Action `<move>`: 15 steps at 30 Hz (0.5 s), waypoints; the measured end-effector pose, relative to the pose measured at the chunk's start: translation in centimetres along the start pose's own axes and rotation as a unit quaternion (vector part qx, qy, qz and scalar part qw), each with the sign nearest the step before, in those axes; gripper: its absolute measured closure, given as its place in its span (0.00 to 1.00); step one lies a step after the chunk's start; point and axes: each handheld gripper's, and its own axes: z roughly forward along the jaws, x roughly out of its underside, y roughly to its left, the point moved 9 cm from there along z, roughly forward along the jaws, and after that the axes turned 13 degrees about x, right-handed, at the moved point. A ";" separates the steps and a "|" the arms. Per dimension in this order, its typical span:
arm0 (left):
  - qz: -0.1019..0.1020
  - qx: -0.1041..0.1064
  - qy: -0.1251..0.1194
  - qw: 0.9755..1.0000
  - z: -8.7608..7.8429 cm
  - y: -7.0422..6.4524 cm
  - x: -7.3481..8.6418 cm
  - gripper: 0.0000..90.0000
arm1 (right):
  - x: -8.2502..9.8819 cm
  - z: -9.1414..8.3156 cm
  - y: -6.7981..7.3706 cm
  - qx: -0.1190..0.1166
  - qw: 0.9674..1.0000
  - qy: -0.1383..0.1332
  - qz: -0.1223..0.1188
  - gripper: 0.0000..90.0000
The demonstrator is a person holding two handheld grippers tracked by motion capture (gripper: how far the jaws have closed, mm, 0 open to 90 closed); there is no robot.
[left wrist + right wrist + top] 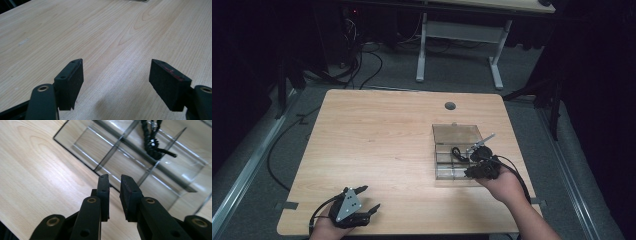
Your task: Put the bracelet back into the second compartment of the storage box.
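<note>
A clear plastic compartment box (447, 172) lies at the right of the wooden table (382, 135) with its lid (457, 134) laid open behind it. A black coiled cable (457, 152) rests in one compartment. My right gripper (469, 173) hovers at the box's near right corner. In the right gripper view its jaws (115, 185) stand a narrow gap apart with nothing between them, over the box's near rim (75, 150), and the cable (151, 142) lies farther in. My left gripper (369, 198) rests near the front left edge, wide open and empty (116, 75).
A round cable hole (450, 105) sits near the table's far edge. Beyond it stand another desk's white legs (497, 65), with cables on the floor (362, 65). Bare wood stretches between the two grippers.
</note>
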 end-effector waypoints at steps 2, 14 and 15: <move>-0.001 0.000 0.000 1.000 0.0 0.0 0.0 0.31 | 0.3 0.0 0.5 -0.007 1.000 -0.013 0.002 0.87; -0.002 -0.001 -0.002 1.000 0.0 0.1 0.0 0.31 | 1.7 0.9 2.1 -0.012 0.997 -0.078 0.022 0.88; -0.003 -0.001 -0.002 1.000 0.0 0.1 0.0 0.31 | 1.7 0.9 2.1 -0.012 0.997 -0.078 0.022 0.88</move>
